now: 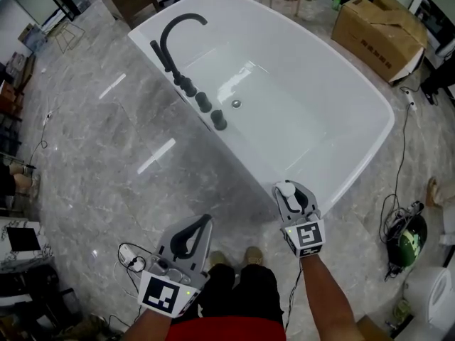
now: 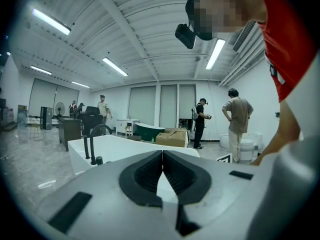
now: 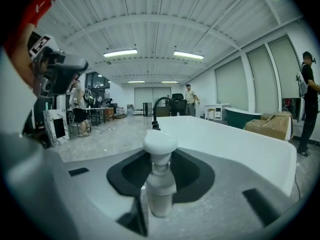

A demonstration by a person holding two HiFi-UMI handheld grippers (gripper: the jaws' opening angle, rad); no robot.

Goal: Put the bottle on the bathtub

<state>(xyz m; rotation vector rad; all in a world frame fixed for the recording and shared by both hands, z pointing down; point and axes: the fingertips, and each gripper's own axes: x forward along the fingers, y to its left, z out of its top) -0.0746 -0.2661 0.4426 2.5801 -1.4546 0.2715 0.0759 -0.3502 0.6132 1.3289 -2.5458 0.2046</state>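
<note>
A small white bottle (image 3: 159, 179) with a round cap (image 1: 286, 188) stands upright between the jaws of my right gripper (image 1: 293, 195), which is shut on it. That gripper hovers at the near rim of the white bathtub (image 1: 355, 169), close to its right corner. My left gripper (image 1: 193, 234) is shut with nothing in it, its black pads (image 2: 150, 174) pressed together, held over the floor to the left of the tub's near end. The tub (image 3: 240, 139) stretches ahead in the right gripper view.
A black arched faucet (image 1: 174, 38) and black knobs (image 1: 205, 102) line the tub's left rim. A cardboard box (image 1: 377, 30) sits beyond the tub at right. Cables and a green device (image 1: 407, 234) lie on the floor at right. Several people (image 2: 236, 115) stand in the background.
</note>
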